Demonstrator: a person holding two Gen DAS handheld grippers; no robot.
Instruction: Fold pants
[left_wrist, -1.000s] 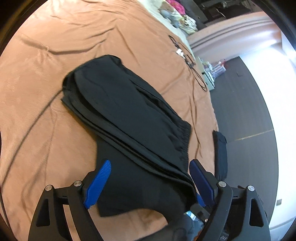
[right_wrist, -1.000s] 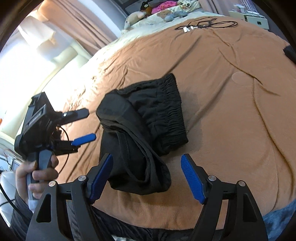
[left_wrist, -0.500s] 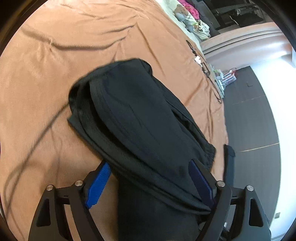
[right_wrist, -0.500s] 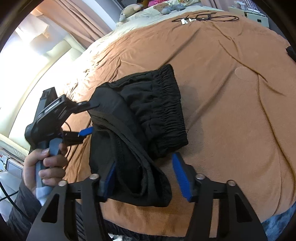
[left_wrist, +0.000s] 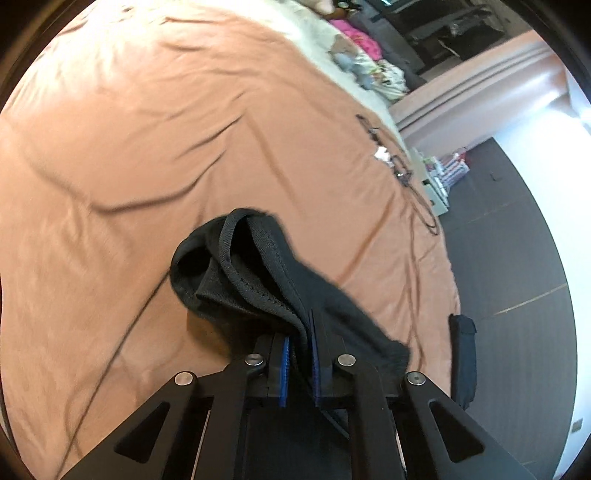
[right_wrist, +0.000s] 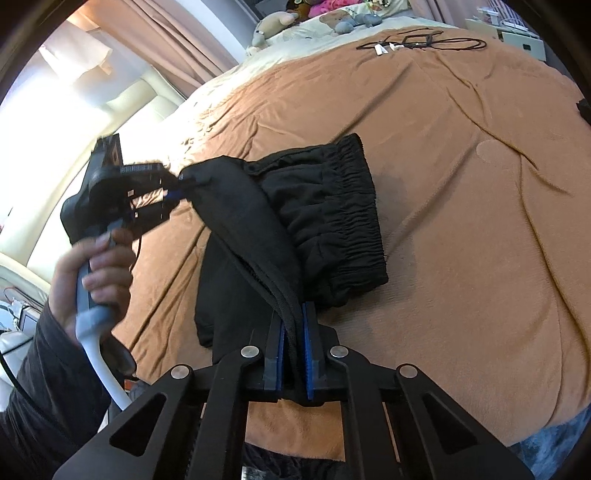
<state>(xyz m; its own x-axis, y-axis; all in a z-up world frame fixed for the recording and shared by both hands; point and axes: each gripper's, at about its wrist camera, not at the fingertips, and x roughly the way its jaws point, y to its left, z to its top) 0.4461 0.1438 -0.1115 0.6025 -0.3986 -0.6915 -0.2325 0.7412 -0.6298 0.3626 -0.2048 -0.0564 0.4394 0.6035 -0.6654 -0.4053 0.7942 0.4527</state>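
both grippers, left gripper (left_wrist: 298, 345) and right gripper (right_wrist: 292, 338), clamped on the hem edge of the black pants (right_wrist: 325, 206), lifted off the orange bedspread (right_wrist: 461, 155), probably to fold over the waistband.

Pants (right_wrist: 325, 206) lie on the bedspread (right_wrist: 480, 221), cable (right_wrist: 421, 40) behind, pillows (right_wrist: 351, 14) farthest.

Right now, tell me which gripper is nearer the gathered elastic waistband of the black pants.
Right. The right gripper clamps fabric just beside the waistband; the left gripper grips the opposite folded corner.
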